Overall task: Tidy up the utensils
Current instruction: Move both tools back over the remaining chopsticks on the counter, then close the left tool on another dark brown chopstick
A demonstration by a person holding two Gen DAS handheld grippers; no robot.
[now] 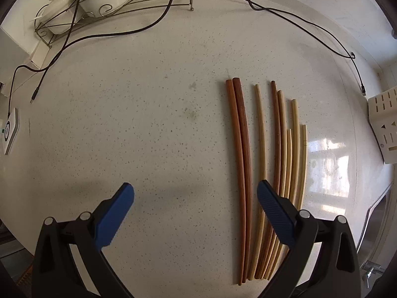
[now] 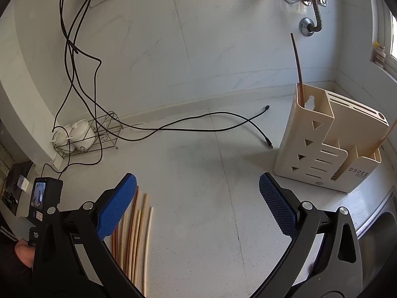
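Speckled countertop (image 1: 153, 129), the largest surface, extending ahead of both grippers. Cream utensil holder (image 2: 320, 144) standing ahead of and to the right of the right gripper (image 2: 197, 193); one dark chopstick (image 2: 296, 67) upright in its tall rear compartment and one pale chopstick (image 2: 385, 136) leaning in its low front compartment. Wire rack (image 2: 99, 134) with white lidded pots (image 2: 79, 134), far ahead-left of the right gripper's fingers, with black cables (image 2: 173, 128) trailing across the counter between rack and holder. Left gripper (image 1: 196, 198), released, blue fingers spread wide and holding nothing; the chopsticks (image 1: 268, 173) lie side by side on the counter, the two reddish ones between its fingers and the paler ones passing under and beyond the right finger (image 1: 273, 211). Right gripper likewise released and empty, the same row of chopsticks lying beneath and just right of its left finger (image 2: 116, 206).
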